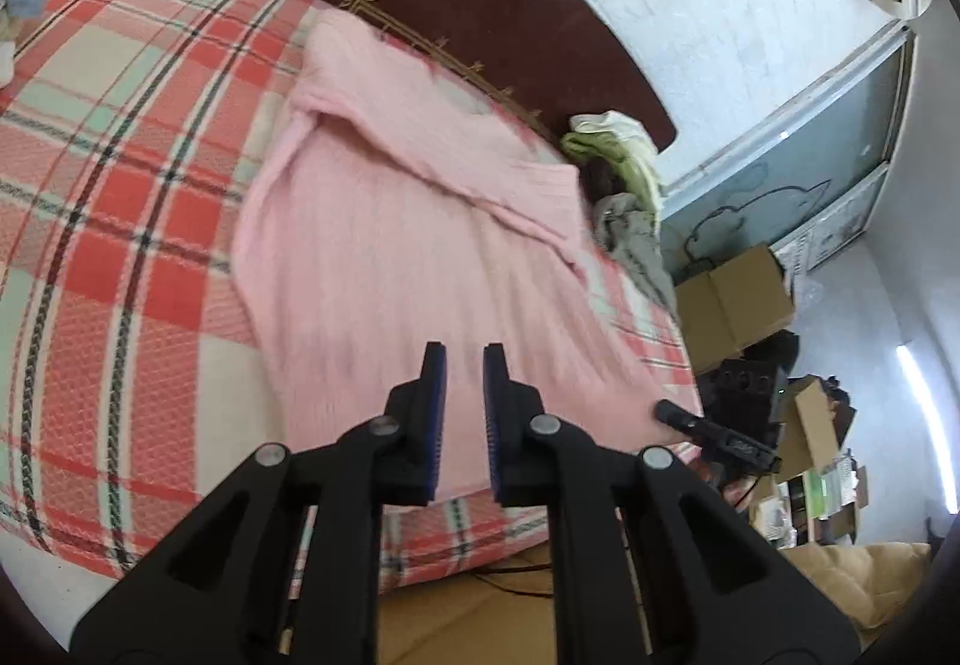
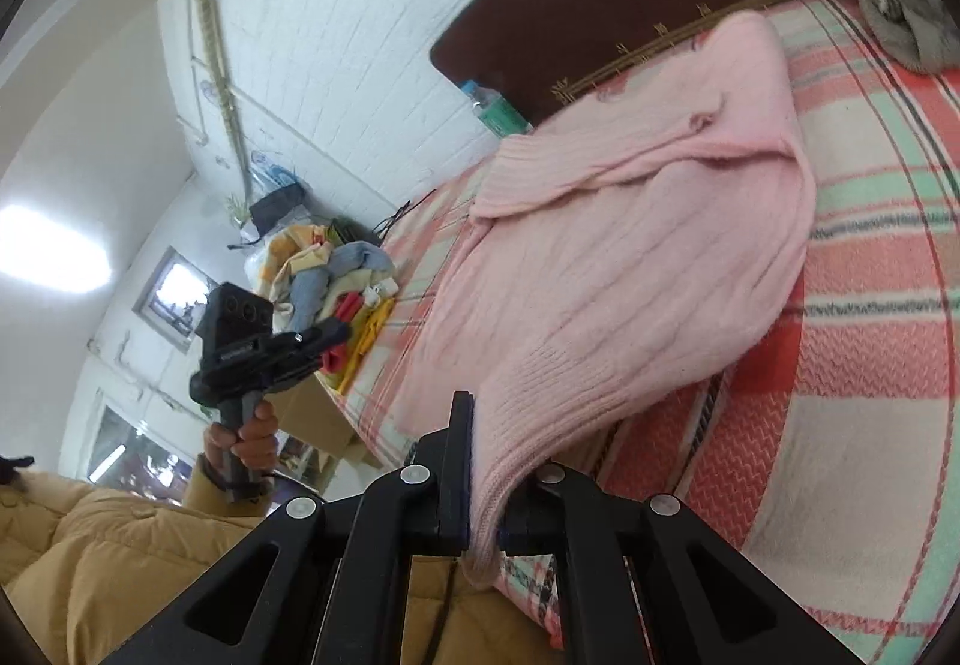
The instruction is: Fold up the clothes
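Both my wrist views are evenly lit and fairly bright, with soft, weak shadows. A ceiling light (image 2: 51, 248) blows out to white glare at the left edge of my right view, and a tube lamp (image 1: 927, 425) glares at the right edge of my left one. The fisheye bends the headboard (image 1: 480, 5) and white wall (image 2: 360, 5) into arcs, with dark corners. The pink sweater (image 1: 384, 257) smears with motion blur near the bed's front edge; my fingers (image 1: 432, 407) stay sharp
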Demonstrator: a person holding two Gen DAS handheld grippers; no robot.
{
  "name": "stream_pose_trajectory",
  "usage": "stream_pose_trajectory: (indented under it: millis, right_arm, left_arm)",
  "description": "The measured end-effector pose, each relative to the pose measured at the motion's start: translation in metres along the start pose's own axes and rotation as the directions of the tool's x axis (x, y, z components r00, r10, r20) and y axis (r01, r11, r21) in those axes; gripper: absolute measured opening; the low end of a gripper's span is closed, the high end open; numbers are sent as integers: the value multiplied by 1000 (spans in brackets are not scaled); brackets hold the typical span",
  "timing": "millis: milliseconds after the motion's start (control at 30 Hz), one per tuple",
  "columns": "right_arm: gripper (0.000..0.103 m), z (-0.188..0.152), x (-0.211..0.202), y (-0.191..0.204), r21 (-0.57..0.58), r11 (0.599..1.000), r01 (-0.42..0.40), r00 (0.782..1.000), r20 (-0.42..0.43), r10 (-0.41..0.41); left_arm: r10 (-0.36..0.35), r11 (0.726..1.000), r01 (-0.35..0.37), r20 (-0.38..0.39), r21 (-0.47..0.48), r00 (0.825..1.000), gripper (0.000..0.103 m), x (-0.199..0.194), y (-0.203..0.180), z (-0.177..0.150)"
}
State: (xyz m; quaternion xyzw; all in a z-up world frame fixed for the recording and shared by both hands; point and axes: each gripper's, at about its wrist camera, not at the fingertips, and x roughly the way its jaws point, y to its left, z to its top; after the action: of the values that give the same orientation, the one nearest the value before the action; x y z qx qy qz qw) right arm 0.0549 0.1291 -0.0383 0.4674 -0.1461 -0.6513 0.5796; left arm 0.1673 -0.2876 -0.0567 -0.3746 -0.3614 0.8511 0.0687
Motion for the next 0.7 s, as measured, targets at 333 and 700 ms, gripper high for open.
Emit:
stream_pose_trajectory:
  millis: [333,700]
  right_arm:
    - [32,-13,17,-28,62,995,79,996,-55,-76]
    - [46,-14,32,-38,93,993,70,997,-29,-67]
  left_arm:
    - [126,992,-125,-48,24,991,91,29,24,-24]
    - [120,993,-118,-69,31,990,56,63,22,-21]
